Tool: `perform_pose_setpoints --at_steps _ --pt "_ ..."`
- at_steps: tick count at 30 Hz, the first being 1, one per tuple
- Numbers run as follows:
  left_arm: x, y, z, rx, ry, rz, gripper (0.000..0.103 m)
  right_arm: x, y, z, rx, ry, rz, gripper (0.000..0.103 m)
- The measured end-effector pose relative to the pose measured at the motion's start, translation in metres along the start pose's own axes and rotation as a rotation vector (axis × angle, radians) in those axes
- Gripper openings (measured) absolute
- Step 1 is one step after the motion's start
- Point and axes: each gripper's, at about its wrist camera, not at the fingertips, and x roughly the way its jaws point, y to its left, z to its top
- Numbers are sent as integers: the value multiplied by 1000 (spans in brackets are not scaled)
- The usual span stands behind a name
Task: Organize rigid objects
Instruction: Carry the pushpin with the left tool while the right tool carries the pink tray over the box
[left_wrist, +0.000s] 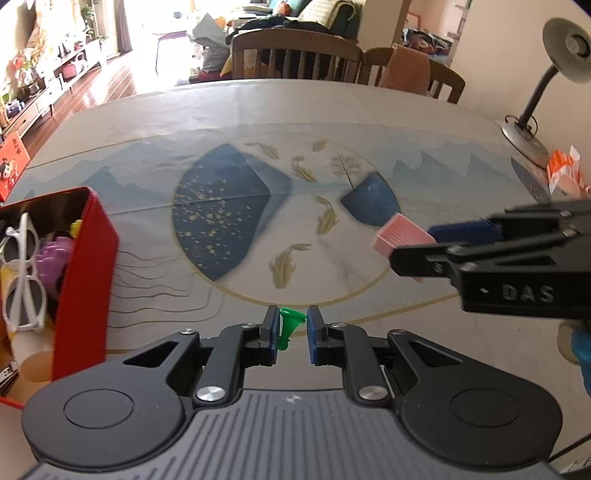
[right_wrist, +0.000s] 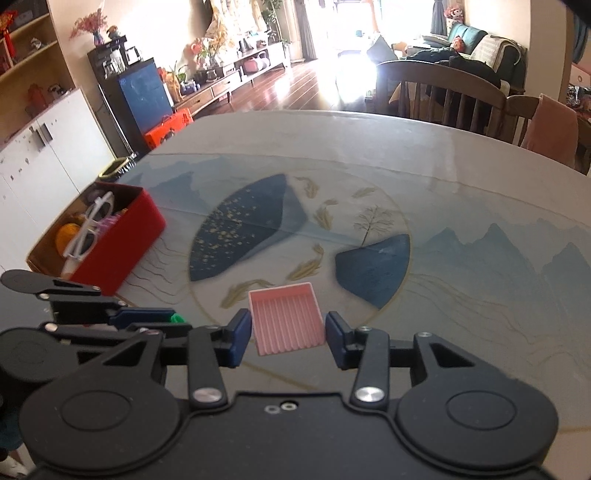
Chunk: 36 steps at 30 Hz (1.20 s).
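Note:
My left gripper (left_wrist: 291, 328) is shut on a small green funnel-shaped plastic piece (left_wrist: 287, 326), held just above the patterned table. The right wrist view shows this left gripper (right_wrist: 173, 321) at the lower left, the green piece (right_wrist: 178, 317) peeking out of it. My right gripper (right_wrist: 288, 332) is shut on a pink ridged square tray (right_wrist: 284, 314), its blue pads pressing the tray's two sides. From the left wrist view the right gripper (left_wrist: 410, 245) comes in from the right with the pink tray (left_wrist: 399, 230) sticking out. A red box (left_wrist: 85, 258) (right_wrist: 122, 251) stands at the left.
The red box holds white glasses (left_wrist: 22, 266) (right_wrist: 92, 225), a purple toy (left_wrist: 55, 258) and other small things. A desk lamp (left_wrist: 532, 110) and an orange packet (left_wrist: 563, 173) sit at the table's right edge. Wooden chairs (left_wrist: 295, 55) stand behind the table.

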Motion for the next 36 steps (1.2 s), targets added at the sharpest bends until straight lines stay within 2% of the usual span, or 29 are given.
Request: perform_pose_setpoints --at_steps 9,20,36 --pt "-32 18 1 -30 -43 5 15 -27 29 -5 13 -31 8 43" --pt "-67 56 -2 -49 -80 -10 15 -46 82 1 4 -89 4 43" --pt "-94 156 -7 -87 -104 13 15 -17 173 23 -33 -108 14 43"
